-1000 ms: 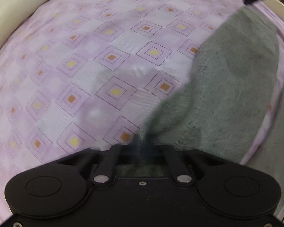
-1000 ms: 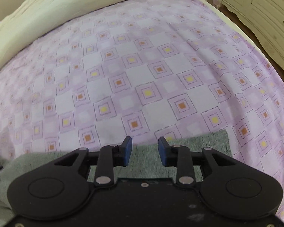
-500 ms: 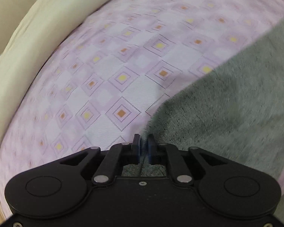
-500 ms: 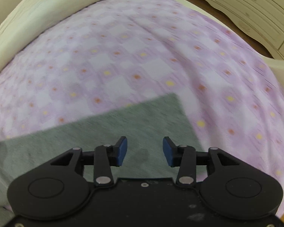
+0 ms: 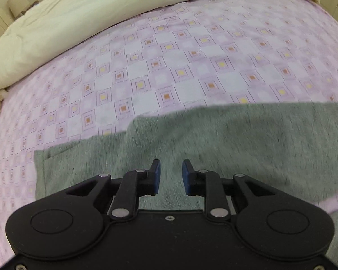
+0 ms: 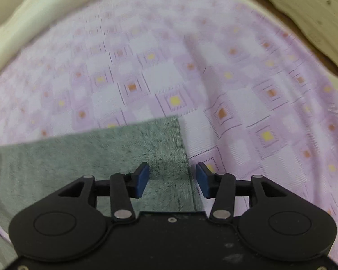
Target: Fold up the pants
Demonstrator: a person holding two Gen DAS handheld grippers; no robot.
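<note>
On the bed, the grey pants lie flat under both grippers. The left gripper and right gripper are open, holding nothing. The cloth seems soft and light; an edge corner is best to pinch.

Left gripper and right gripper, jaws apart, nothing between them.
</note>
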